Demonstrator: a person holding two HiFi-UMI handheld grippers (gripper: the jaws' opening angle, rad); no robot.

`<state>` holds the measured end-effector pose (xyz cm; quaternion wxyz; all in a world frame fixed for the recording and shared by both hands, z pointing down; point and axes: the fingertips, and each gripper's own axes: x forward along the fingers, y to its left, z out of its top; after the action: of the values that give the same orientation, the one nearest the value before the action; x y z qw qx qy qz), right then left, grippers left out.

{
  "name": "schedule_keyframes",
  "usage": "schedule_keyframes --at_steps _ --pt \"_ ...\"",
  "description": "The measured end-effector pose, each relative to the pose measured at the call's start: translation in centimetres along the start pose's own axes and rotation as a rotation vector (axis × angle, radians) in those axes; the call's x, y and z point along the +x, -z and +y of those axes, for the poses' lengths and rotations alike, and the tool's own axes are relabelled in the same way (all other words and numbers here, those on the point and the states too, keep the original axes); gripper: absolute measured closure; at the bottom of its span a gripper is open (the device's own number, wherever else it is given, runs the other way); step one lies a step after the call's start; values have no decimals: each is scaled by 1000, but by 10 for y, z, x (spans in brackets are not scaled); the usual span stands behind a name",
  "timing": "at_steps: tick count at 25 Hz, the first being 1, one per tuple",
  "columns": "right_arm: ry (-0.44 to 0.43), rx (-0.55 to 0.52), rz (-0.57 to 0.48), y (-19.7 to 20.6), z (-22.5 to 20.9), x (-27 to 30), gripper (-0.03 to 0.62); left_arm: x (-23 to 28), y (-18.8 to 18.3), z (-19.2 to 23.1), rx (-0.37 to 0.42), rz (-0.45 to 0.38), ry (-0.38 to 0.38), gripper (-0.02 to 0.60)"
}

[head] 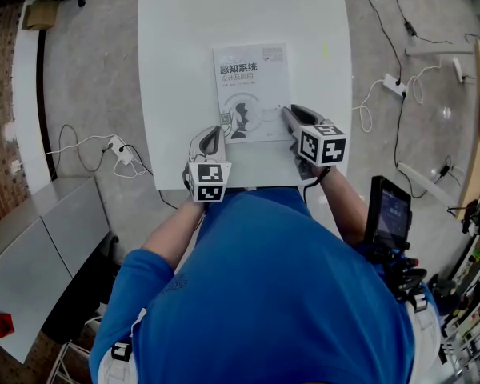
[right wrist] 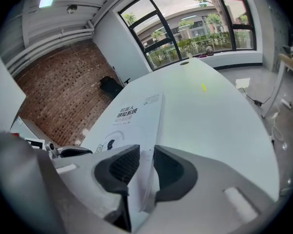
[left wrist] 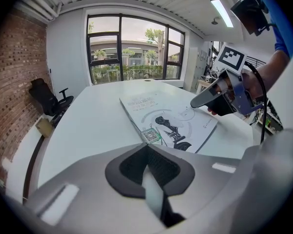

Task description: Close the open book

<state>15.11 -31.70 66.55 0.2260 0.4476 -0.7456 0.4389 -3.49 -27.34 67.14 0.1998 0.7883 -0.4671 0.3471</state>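
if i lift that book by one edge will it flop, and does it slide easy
Probably floppy: the book looks like a thin softcover, so lifted by the edge between the jaws of the right gripper it would likely sag. It lies flat on the smooth white table, so a push would likely slide it, not tip it. It seems light.

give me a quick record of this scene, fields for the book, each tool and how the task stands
book: book closed, front cover up, lying flat on the white table
left tool: left tool has its jaws together and holds nothing, tip by the book's near left corner
right tool: right tool has its jaws apart, straddling the book's right edge, pads not clamped on it
task state: the book already looks closed
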Motion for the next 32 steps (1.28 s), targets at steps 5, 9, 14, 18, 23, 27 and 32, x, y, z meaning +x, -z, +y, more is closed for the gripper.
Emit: schedule_keyframes --at_steps 5,9,14,18,23,27,32 --pt "-58 76 -18 6 2 -5 503 4 -1 2 1 -12 -12 577" --pt "-108 116 -33 9 5 -10 507 6 1 4 6 -8 -27 577" --pt "-159 139 -27 16 12 -20 511 3 0 4 8 -5 -38 578" --pt "-201 152 -9 26 19 -23 513 3 6 3 0 11 -43 577" --pt "-229 164 -3 30 24 -24 518 2 -1 3 13 -10 -49 578" --pt "-235 141 2 28 26 -27 546 2 -1 2 17 -8 -47 577" --pt "-237 117 -14 26 36 -31 559 -1 1 3 26 -9 -43 578"
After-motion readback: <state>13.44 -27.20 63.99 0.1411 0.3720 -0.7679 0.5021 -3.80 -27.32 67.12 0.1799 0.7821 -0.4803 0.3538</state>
